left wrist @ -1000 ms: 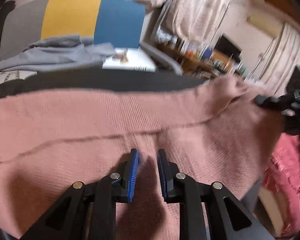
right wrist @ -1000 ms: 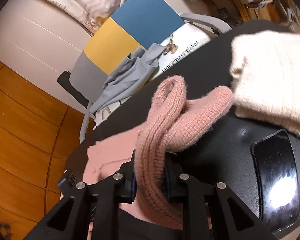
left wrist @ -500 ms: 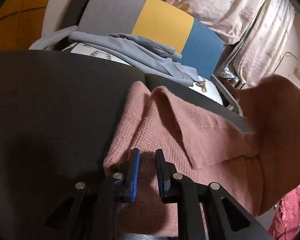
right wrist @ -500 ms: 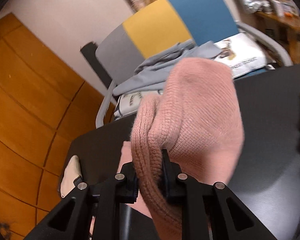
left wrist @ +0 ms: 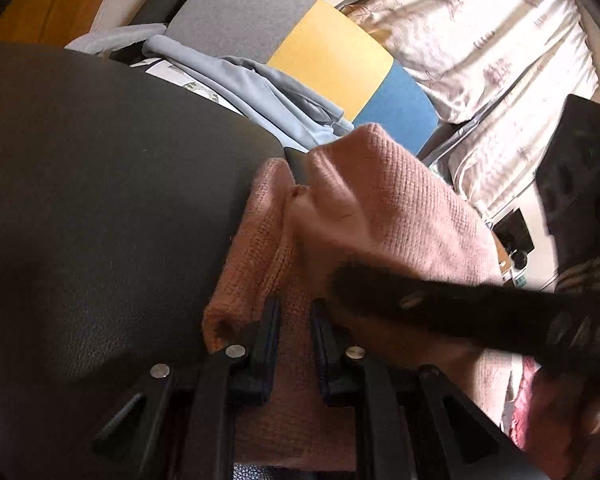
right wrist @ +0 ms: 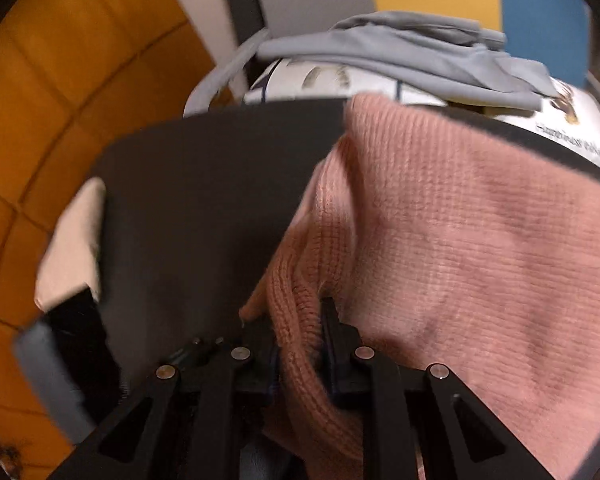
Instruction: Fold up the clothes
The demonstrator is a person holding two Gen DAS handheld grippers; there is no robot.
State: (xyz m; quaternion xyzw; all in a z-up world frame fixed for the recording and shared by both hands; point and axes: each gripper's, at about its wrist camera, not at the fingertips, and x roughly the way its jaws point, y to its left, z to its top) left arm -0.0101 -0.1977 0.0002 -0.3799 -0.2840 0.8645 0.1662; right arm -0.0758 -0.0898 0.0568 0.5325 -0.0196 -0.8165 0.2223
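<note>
Dark, leathery surface [left wrist: 100, 208] fills the foreground, with a grey, yellow and blue chair [left wrist: 332, 56] behind its far edge, a pale blue-grey garment [left wrist: 260, 92] draped over the seat and patterned curtains [left wrist: 500, 40] beyond. A pink knit sweater [left wrist: 400, 208] lies near the far edge of the surface, bunched into layers. One second ago it was spread wide under the left hand-held gripper; now a folded-over flap stands above the lower layer, so one side has been carried across the body of the garment. The right hand-held gripper [right wrist: 298, 344] is clamped on a thick ribbed roll of the sweater, probably a cuff or hem, and has swung in from the right until its black frame crosses just in front of the left camera. The left hand-held gripper [left wrist: 294, 320] sits at a narrow gap with its blue-padded fingers [left wrist: 274, 320] over the sweater's near edge; whether cloth is pinched between them cannot be told. Judged from this, a first sideways fold is close to being laid down, with release and smoothing not yet done. A cream object [right wrist: 72, 240] lies at the left edge of the surface.
</note>
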